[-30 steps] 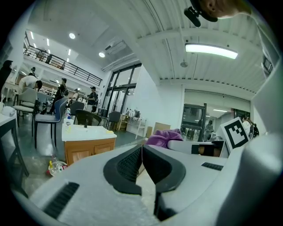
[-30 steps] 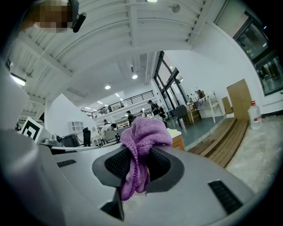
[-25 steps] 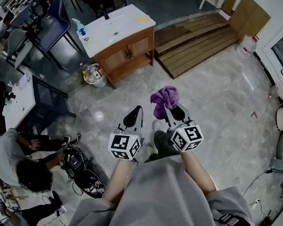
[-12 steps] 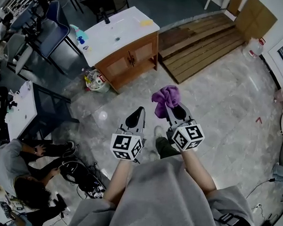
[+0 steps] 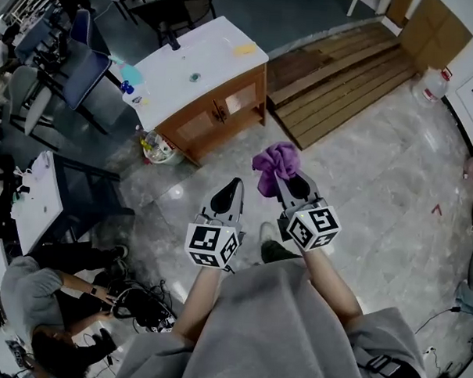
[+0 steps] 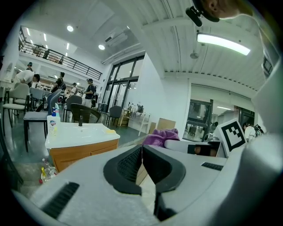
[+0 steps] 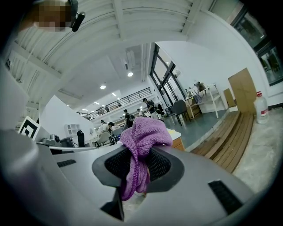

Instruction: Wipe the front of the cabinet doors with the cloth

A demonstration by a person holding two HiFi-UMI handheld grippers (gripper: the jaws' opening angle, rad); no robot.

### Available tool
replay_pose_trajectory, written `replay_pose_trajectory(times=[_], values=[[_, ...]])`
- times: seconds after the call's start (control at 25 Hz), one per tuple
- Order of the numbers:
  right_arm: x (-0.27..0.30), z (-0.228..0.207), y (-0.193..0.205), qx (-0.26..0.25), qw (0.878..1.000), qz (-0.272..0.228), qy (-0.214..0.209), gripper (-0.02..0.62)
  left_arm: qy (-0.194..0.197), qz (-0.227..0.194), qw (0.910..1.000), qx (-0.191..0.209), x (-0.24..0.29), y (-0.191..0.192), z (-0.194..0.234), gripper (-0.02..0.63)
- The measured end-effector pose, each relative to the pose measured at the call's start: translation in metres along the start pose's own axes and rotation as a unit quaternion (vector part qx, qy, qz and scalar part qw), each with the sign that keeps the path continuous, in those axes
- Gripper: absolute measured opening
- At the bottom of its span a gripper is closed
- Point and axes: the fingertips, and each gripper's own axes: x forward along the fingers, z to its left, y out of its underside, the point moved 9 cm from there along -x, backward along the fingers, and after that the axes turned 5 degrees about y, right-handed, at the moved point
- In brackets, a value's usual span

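Note:
A wooden cabinet [image 5: 216, 109] with two front doors and a white sink top stands on the floor ahead of me, some way off. It also shows low at the left in the left gripper view, as the cabinet [image 6: 79, 152]. My right gripper [image 5: 282, 178] is shut on a purple cloth [image 5: 274, 164], which bunches above the jaws; the cloth [image 7: 141, 141] fills the middle of the right gripper view. My left gripper [image 5: 230, 186] is held beside it, jaws together and holding nothing. Both grippers hang well short of the doors.
A bin of bottles [image 5: 154, 149] sits at the cabinet's left corner. Wooden pallets [image 5: 351, 72] lie to the right. A dark table [image 5: 80, 185], cables [image 5: 141, 305] and a crouching person [image 5: 35, 316] are at the left. Grey chairs [image 5: 62, 59] stand behind.
The view has drifted so the cabinet sits a little farther right and higher. Both grippers hold their pose with the cloth. The person at lower left has shifted down.

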Motion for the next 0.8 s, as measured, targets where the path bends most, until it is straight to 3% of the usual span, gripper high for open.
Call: replay_pose_trajectory(times=[0.48,0.8], values=[[0.064,-0.048,-0.021,0.016,1.000,0.007,-0.009,0.086,-0.001,0.022,0.9998,0.004,0.079,-0.022,0.028,0.014],[0.097,-0.060,-0.022,0.028,0.999,0.012,-0.017,0.086,-0.010,0.028,0.9995,0.008,0.102,-0.032,0.051,0.014]])
